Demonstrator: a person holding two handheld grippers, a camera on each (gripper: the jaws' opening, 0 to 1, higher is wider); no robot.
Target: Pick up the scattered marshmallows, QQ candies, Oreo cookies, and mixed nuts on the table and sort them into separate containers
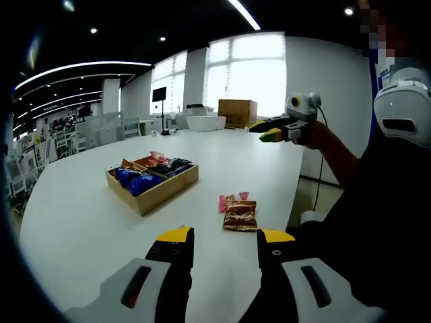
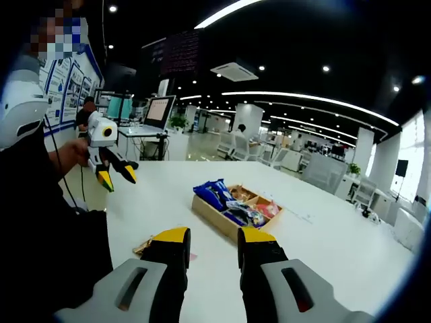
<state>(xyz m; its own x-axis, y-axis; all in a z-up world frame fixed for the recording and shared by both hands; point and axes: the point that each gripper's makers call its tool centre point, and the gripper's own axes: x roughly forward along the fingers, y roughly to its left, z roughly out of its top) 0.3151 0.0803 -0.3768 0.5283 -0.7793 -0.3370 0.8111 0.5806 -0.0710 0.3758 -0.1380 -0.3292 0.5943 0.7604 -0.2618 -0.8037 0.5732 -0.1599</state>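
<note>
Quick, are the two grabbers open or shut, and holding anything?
Left hand-held gripper: open, holding nothing.
Right hand-held gripper: open, holding nothing.

A wooden tray sits on the table, packets inside it. Two snack packets lie apart, toward the person's side.

Daylight pours through tall windows far ahead of the left hand-held gripper, blown out to near white. Ceiling strip lights and small spots glow overhead in the right gripper view against a dark ceiling. The white surface is bright and evenly lit, with soft, faint shadows. Fisheye bending curves the edges, and distant parts look soft and slightly blurred.
</note>
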